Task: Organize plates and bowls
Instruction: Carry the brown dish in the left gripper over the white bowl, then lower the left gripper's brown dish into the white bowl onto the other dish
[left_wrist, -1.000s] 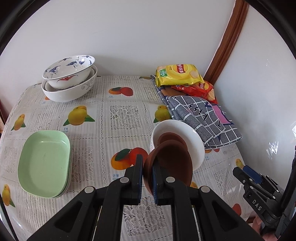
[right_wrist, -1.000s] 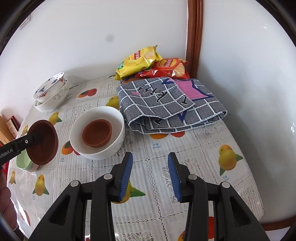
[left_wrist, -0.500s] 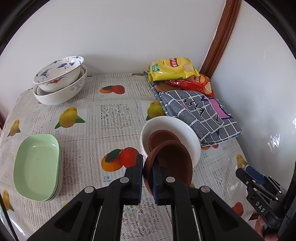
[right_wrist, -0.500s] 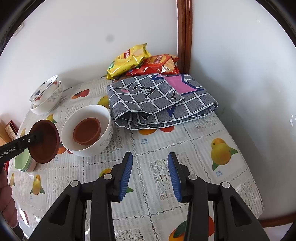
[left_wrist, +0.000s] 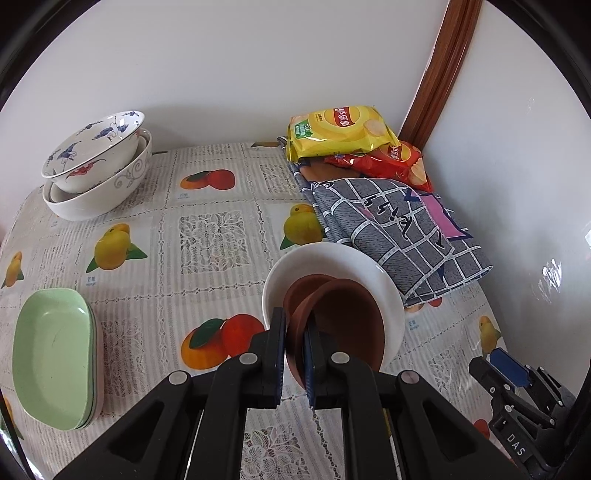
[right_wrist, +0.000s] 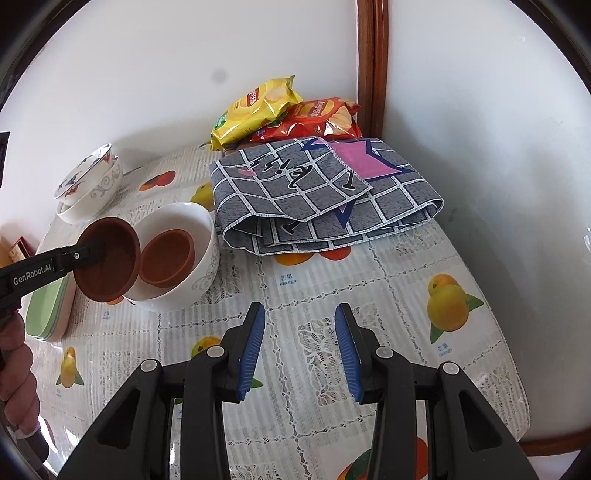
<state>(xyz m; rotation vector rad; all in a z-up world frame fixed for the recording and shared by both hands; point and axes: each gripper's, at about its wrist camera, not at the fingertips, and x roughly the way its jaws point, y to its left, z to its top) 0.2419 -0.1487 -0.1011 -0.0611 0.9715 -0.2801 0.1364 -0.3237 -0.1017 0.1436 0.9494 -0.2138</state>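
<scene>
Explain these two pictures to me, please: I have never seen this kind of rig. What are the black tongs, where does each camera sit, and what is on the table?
There is no robot here. A person holds one hand-operated gripper in each hand, and each carries a wide-angle camera looking along its two fingers.

In the left wrist view, the left gripper is shut on the rim of a brown bowl, tilted over a white bowl that already holds another brown bowl. In the right wrist view, the right gripper is open and empty above the fruit-print tablecloth.

Also on the table: stacked patterned bowls, stacked green dishes, a folded checked cloth, and two snack bags.
</scene>
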